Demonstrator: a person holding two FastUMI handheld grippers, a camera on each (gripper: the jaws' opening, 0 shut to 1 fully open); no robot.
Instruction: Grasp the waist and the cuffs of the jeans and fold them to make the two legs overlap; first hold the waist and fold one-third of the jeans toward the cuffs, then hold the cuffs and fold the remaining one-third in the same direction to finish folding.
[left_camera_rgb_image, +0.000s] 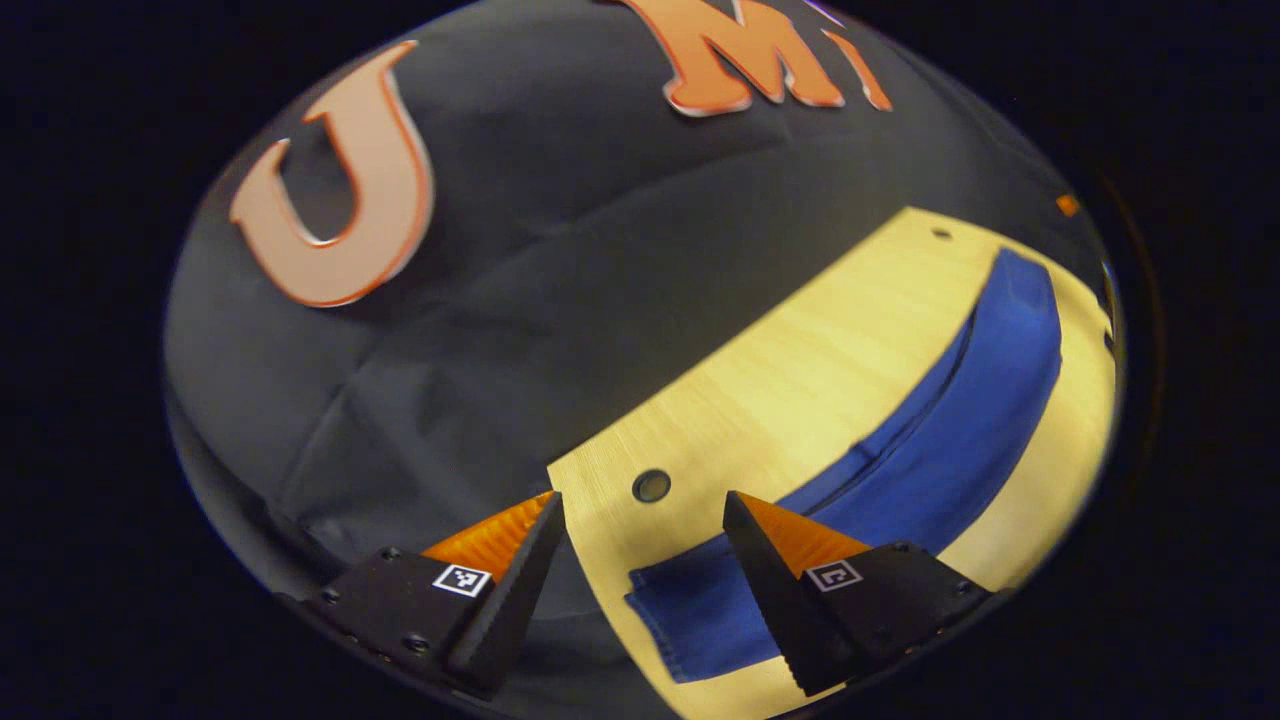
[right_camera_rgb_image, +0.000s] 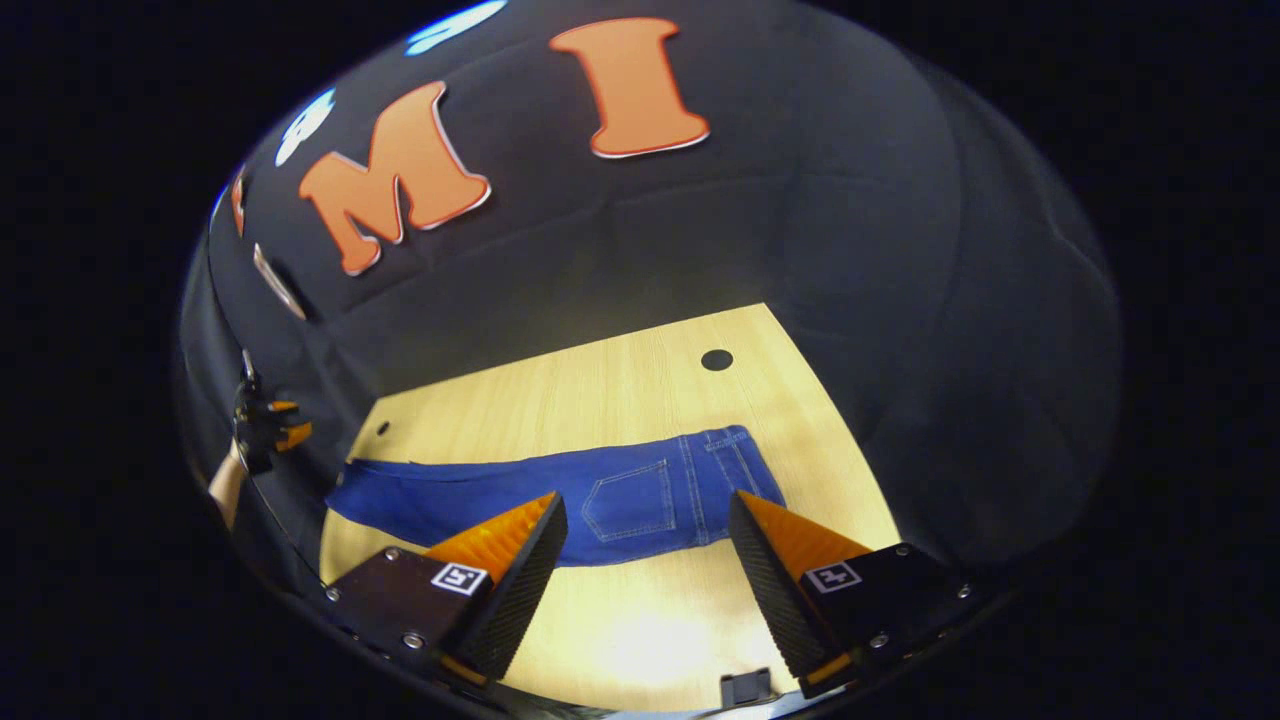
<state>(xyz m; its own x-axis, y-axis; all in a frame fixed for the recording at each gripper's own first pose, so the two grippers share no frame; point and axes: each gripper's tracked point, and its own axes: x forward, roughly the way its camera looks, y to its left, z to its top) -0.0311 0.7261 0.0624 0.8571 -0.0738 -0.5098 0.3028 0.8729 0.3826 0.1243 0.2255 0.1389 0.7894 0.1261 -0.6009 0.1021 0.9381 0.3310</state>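
Note:
Blue jeans (right_camera_rgb_image: 560, 495) lie flat on the light wooden table (right_camera_rgb_image: 620, 390), legs stacked one over the other, the waist and back pocket toward the right and the cuffs to the left. My right gripper (right_camera_rgb_image: 645, 510) hovers open above the table's front edge, near the waist end. In the left gripper view the jeans (left_camera_rgb_image: 940, 430) stretch away to the right, with the cuff end (left_camera_rgb_image: 690, 620) closest. My left gripper (left_camera_rgb_image: 643, 505) is open over the table's corner, just above the cuffs. The left gripper (right_camera_rgb_image: 270, 425) and the hand holding it also appear at the far left of the right gripper view.
The table has round holes near its corners (right_camera_rgb_image: 716, 360) (left_camera_rgb_image: 651, 486). Black cloth walls the booth behind and beside the table. A small dark clip (right_camera_rgb_image: 746, 688) sits at the table's front edge.

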